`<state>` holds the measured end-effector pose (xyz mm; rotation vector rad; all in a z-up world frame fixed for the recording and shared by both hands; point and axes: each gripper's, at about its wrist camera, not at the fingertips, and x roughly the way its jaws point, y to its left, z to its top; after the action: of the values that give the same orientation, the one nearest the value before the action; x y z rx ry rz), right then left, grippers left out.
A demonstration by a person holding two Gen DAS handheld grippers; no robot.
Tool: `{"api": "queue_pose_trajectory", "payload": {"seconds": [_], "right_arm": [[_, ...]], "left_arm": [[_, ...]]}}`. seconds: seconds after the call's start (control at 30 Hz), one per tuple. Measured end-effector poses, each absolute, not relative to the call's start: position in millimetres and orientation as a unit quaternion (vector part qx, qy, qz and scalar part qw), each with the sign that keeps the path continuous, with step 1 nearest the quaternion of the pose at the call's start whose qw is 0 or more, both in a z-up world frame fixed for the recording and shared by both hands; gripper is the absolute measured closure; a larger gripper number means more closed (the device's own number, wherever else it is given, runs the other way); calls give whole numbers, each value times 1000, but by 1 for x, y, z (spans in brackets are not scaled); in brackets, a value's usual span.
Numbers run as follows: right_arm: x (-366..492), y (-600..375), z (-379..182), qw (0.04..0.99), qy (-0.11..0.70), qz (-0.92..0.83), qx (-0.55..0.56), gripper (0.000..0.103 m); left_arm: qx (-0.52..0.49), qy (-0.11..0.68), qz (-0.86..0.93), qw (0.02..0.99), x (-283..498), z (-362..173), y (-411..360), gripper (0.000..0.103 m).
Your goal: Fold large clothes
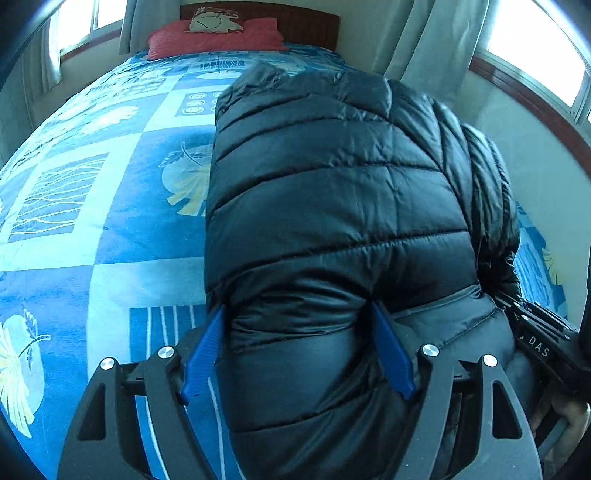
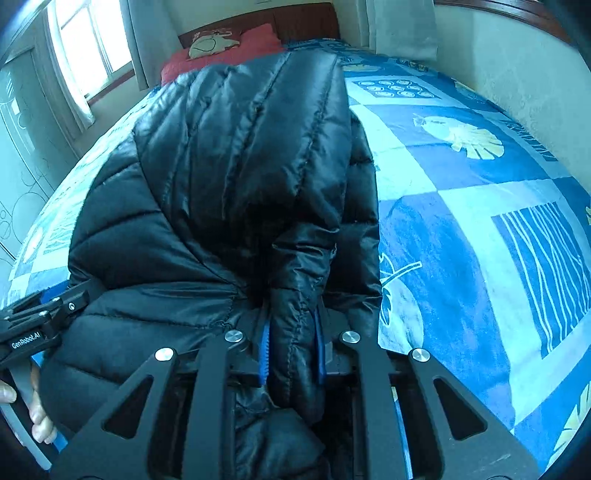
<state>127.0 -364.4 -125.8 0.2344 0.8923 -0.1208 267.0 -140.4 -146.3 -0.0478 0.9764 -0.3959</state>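
Note:
A black puffer jacket [image 1: 332, 206] lies lengthwise on the bed, its sides folded in. My left gripper [image 1: 299, 314] has its blue fingers [image 1: 205, 350] set wide around the jacket's near hem, with padded fabric bulging between them. My right gripper [image 2: 291, 332] is shut on a folded ridge of the jacket [image 2: 240, 166] at its near edge, the blue pads pressing both sides of the fabric. Each gripper shows at the edge of the other's view: the right one in the left wrist view [image 1: 543, 343], the left one in the right wrist view [image 2: 33, 325].
The bed has a blue and white patterned cover [image 1: 110, 206], also in the right wrist view [image 2: 480, 221]. A red pillow [image 1: 214, 37] and a wooden headboard [image 1: 306, 22] are at the far end. Windows with curtains [image 1: 424, 40] and a wall flank the bed.

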Motion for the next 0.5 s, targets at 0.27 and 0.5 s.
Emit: {"api": "queue_pose_trajectory", "payload": {"seconds": [0.27,0.5], "right_arm": [[83,-347,-68,918,383,-84,60,73],[72,-326,-111,894,444,-53,25,96]], "left_arm": [[-86,452,-181,869,226,-110,-110,28],[-68,486,-201,848,218,-148,-127,28]]}}
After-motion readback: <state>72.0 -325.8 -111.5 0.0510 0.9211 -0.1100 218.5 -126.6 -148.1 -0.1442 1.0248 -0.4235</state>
